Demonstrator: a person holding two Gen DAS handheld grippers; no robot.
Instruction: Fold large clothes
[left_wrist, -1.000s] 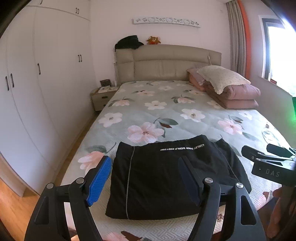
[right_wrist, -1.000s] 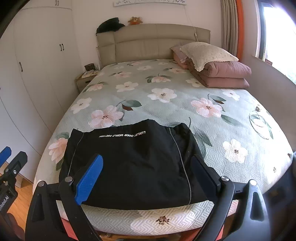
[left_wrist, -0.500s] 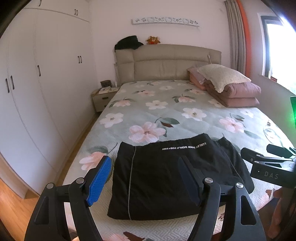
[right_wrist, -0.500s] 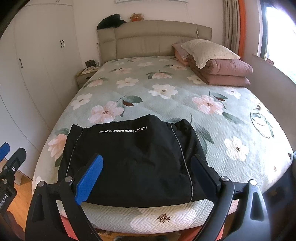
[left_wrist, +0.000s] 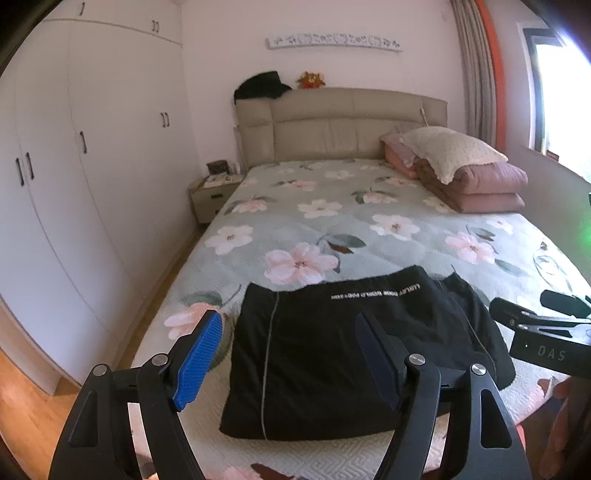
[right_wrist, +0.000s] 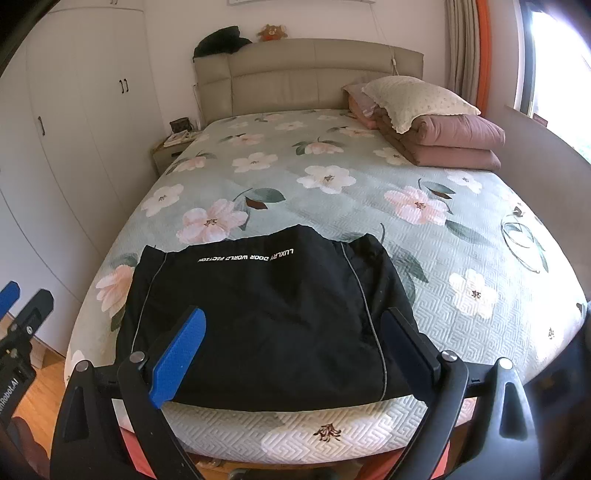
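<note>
Right wrist view: black garment (right_wrist: 258, 317) lies folded into a flat, roughly square packet near the foot edge of the bed (right_wrist: 369, 192), well apart from the pillow stack (right_wrist: 424, 122) at the headboard end.
Left gripper (left_wrist: 291, 354): jaws apart, nothing between the pads; held above the foot of the bed, off the cloth.
Right gripper (right_wrist: 295, 350): jaws apart, empty; held above the packet's near edge, no contact visible.
Garment orientation: printed lettering runs along the far edge and reads upside down from the foot; the two pale piping lines run from the foot edge toward the headboard.
Long axis: judged slightly greater across the bed than along it; fisheye distortion makes this uncertain.
Risk 1: near edge sits just beside the bed's foot edge; a drag toward the foot could pull the packet off.
Risk 2: gripping only the top layer would, in my judgement, peel the fold open.
Risk 3: uneven lift by the two grippers would skew the layers.
</note>
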